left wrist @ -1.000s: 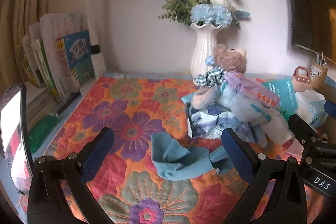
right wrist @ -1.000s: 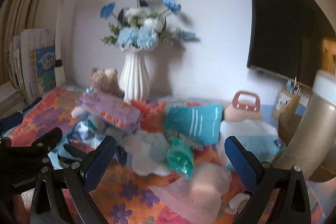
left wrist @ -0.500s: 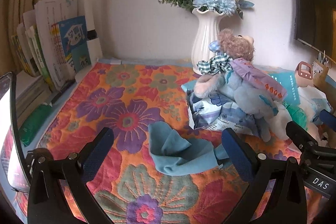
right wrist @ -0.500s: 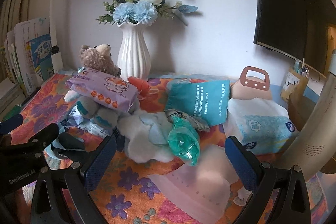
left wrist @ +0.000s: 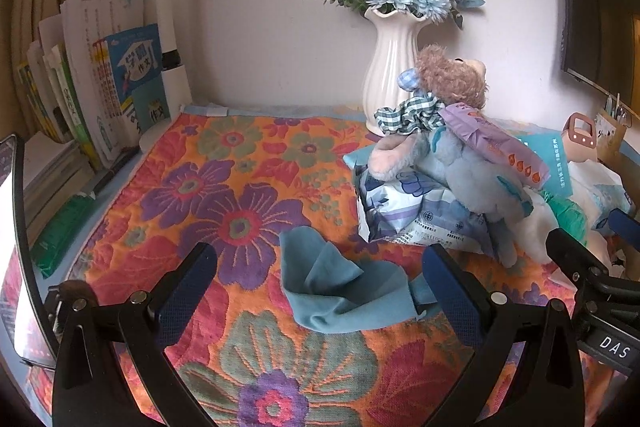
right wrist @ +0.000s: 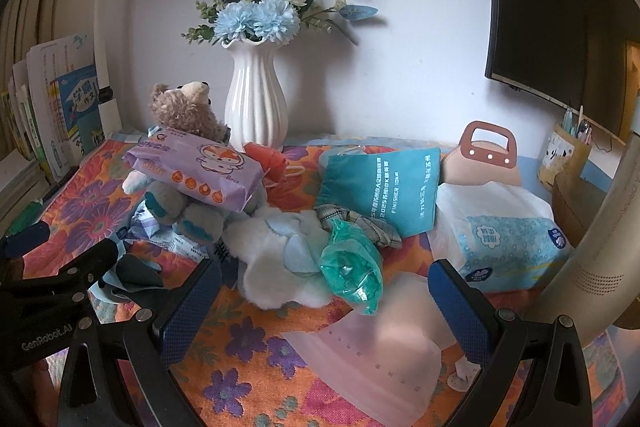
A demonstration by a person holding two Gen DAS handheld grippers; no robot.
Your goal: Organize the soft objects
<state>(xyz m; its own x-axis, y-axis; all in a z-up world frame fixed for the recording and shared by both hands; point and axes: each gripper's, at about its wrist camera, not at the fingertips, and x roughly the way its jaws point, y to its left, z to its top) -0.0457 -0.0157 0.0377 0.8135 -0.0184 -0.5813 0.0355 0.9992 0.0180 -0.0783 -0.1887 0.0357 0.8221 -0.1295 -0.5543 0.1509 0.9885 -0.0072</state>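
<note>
1. Floral quilted cloth spread over a desk against a pale wall; left half bare, probably kept free as the sorting space.
2. Piled on the right side: plush bear propped on a blue-printed pack, purple wipes pack leaning across its body, white fluffy toy with a green crinkled bag on top, teal pouch slanted behind, tissue pack at far right. Heaped rather than laid out, so sorting hardly begun.
3. White vase with blue flowers standing just behind the bear; books upright along the left edge, out of the way.
4. Crumpled blue cloth lying alone on the quilt, apart from the heap, directly ahead of the left gripper.
5. Left gripper spread wide, holding nothing, fingers either side of the cloth; likely lined up to pinch it.
6. Right gripper likewise spread and empty, hovering over a pale pink sheet in front of the heap.
</note>
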